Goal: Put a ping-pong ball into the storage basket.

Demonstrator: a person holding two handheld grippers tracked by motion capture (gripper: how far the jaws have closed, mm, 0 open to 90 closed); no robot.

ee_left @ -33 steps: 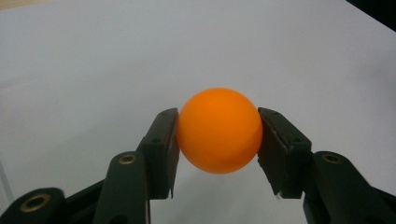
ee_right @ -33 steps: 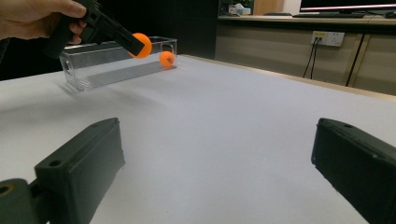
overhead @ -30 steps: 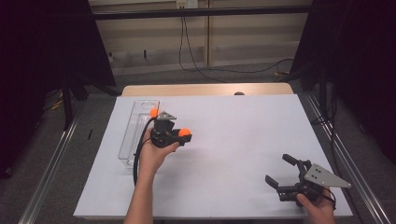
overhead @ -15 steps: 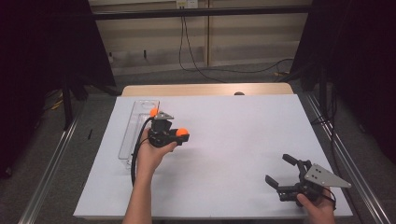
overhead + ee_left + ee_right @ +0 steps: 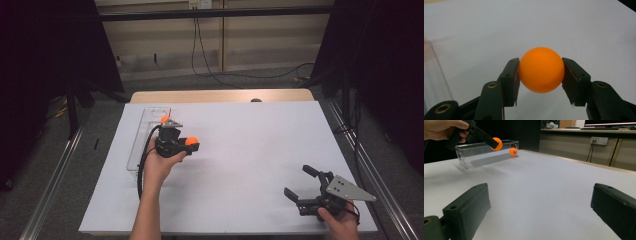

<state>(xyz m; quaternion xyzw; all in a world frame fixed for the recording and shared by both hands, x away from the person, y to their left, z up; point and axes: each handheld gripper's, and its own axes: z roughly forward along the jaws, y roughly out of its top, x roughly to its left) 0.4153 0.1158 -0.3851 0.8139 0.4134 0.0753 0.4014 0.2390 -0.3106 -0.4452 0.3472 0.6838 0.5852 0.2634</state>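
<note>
My left gripper (image 5: 190, 144) is shut on an orange ball (image 5: 191, 141) and holds it above the white table, just right of a clear plastic tray (image 5: 138, 145). In the left gripper view the ball (image 5: 541, 70) is pressed between both black pads. A second orange ball (image 5: 164, 119) lies at the tray's far end. My right gripper (image 5: 297, 181) rests near the table's front right corner, its jaws wide open around nothing. In the right gripper view the held ball (image 5: 497, 143) hangs in front of the tray (image 5: 474, 158), and the other ball (image 5: 513, 151) lies inside it.
The white table top (image 5: 250, 150) stretches between the two grippers. A wooden strip (image 5: 220, 95) borders its far edge. Metal rails (image 5: 55, 175) run along both sides, and cables (image 5: 240, 75) lie on the floor behind.
My left gripper has drifted slightly left toward the tray with the ball still in it. The right gripper has stayed put.
</note>
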